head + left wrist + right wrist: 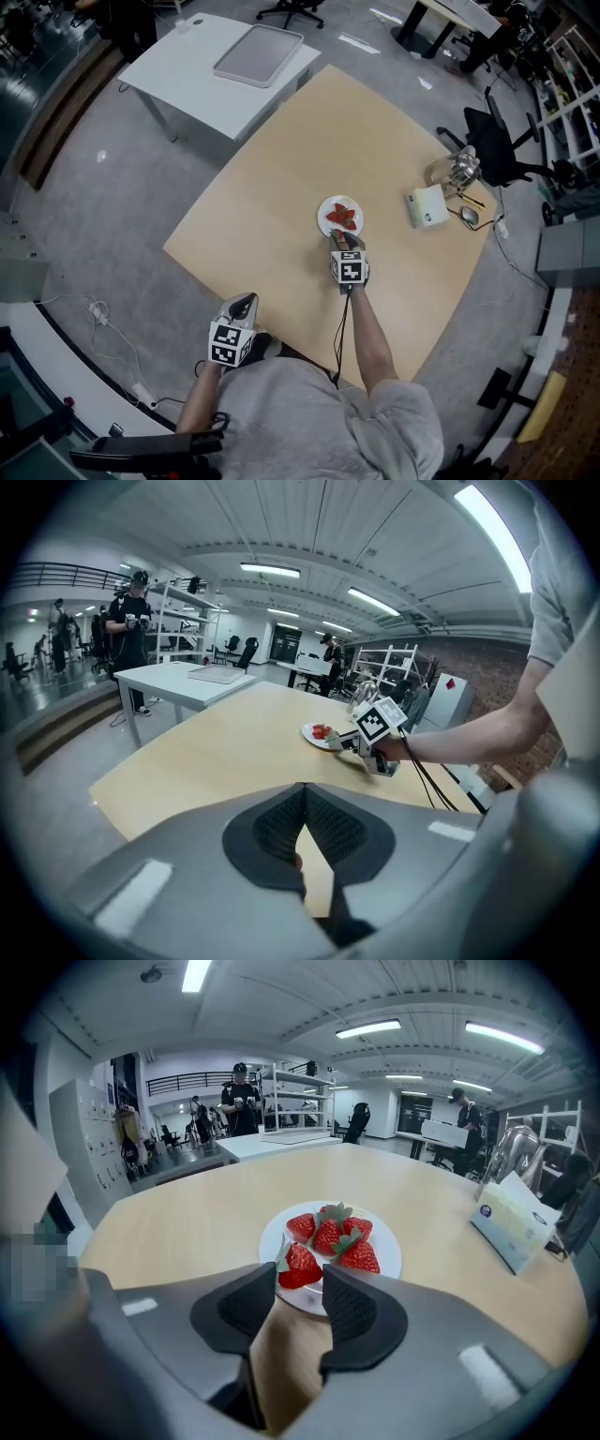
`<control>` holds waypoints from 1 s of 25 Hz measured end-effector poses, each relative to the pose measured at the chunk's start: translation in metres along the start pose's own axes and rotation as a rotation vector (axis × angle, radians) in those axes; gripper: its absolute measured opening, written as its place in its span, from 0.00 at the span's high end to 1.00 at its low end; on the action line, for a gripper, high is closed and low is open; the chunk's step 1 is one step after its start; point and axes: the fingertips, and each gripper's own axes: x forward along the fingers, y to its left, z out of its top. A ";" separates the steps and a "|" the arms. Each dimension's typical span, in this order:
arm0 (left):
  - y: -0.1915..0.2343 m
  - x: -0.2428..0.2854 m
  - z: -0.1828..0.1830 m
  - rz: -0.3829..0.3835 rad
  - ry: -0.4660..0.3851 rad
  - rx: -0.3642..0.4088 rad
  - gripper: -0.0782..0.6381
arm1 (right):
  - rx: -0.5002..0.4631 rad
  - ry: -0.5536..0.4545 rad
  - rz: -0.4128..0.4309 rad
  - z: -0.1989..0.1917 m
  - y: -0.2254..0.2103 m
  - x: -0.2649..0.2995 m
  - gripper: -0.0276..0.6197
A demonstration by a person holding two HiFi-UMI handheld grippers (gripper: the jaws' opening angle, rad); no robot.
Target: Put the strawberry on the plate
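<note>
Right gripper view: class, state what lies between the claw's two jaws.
A red strawberry sits between the jaw tips, above the near rim of the round white plate, as the right gripper view shows.

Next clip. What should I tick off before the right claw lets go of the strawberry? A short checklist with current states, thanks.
1. The strawberry sits between the pads of the right claw: ok.
2. It is over the plate, at the near rim: ok.
3. It rests on the plate rather than hanging above it: cannot tell.
4. The drop spot is free of the other strawberries: ok, though they are close behind.
5. The left claw is shut, empty and well away from the plate: ok.
</note>
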 end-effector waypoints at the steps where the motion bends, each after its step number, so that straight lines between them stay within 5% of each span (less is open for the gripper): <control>1: 0.000 0.000 0.000 0.004 0.001 -0.004 0.86 | 0.002 0.003 0.000 0.001 -0.001 0.002 0.71; 25: 0.000 -0.009 0.005 -0.007 -0.006 0.021 0.86 | 0.063 -0.049 -0.013 0.015 0.000 -0.011 0.69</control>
